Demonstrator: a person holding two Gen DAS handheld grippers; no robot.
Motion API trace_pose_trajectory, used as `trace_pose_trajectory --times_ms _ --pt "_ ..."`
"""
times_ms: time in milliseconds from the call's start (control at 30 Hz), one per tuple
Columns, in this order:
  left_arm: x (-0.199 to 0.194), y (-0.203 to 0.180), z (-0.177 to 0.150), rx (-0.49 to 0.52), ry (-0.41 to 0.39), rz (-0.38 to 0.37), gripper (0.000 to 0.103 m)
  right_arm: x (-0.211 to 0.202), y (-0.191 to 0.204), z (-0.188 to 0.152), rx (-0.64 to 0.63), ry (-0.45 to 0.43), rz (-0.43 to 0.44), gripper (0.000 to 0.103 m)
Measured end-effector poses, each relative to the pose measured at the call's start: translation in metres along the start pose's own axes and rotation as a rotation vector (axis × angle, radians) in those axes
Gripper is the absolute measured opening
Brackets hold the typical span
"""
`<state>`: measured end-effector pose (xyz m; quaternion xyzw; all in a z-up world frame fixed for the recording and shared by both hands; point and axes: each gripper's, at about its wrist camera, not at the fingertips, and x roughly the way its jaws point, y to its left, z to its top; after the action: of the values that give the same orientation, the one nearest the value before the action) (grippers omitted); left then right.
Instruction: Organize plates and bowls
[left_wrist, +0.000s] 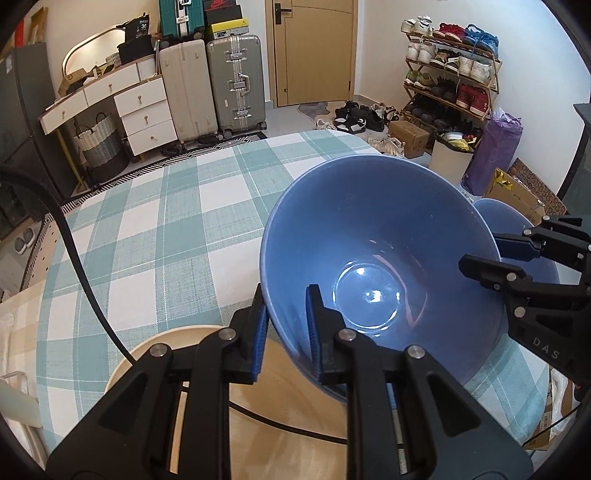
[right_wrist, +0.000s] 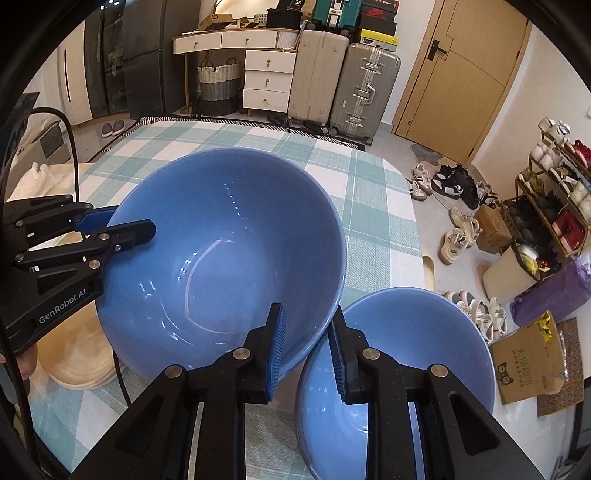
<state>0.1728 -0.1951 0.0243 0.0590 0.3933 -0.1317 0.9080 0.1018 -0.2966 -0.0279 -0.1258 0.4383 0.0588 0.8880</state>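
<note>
A large blue bowl (left_wrist: 369, 229) (right_wrist: 229, 229) hangs tilted over the checked tablecloth, held by both grippers. My left gripper (left_wrist: 286, 295) (right_wrist: 129, 221) is shut on its rim, one blue pad outside the wall and one inside. On the opposite rim my right gripper (right_wrist: 307, 314) (left_wrist: 480, 251) is shut the same way. A second blue bowl (right_wrist: 399, 369) (left_wrist: 517, 229) stands upright just beyond that side, partly hidden behind my right gripper's outer finger (right_wrist: 340, 354). A pale wooden round plate (left_wrist: 177, 354) (right_wrist: 74, 354) lies under my left gripper.
The table with a teal and white checked cloth (left_wrist: 147, 221) (right_wrist: 369, 206) stretches ahead. A black cable (left_wrist: 74, 251) crosses its left side. Beyond the far edge stand suitcases (left_wrist: 236, 81), white drawers (left_wrist: 144, 110), a door and a shoe rack (left_wrist: 450, 81); cardboard boxes (right_wrist: 528, 365) sit on the floor at right.
</note>
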Motion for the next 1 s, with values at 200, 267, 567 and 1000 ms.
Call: trace_pose_trajectory --times_ms 200,267,567,1000 --pt "0.006 0.002 -0.002 -0.02 0.014 -0.018 0.019 0.003 0.003 -0.002 -0.018 0.004 -0.008 0.023" --pt "0.008 0.003 -0.003 -0.02 0.015 -0.017 0.019 0.005 0.003 -0.003 -0.025 0.002 -0.015 0.023" --pt "0.02 0.007 -0.006 -0.036 0.033 -0.03 0.02 0.004 0.004 -0.004 -0.028 0.003 -0.015 0.026" --pt "0.011 0.01 -0.01 -0.043 0.011 -0.039 0.053 -0.008 -0.002 -0.006 -0.023 -0.026 -0.001 0.054"
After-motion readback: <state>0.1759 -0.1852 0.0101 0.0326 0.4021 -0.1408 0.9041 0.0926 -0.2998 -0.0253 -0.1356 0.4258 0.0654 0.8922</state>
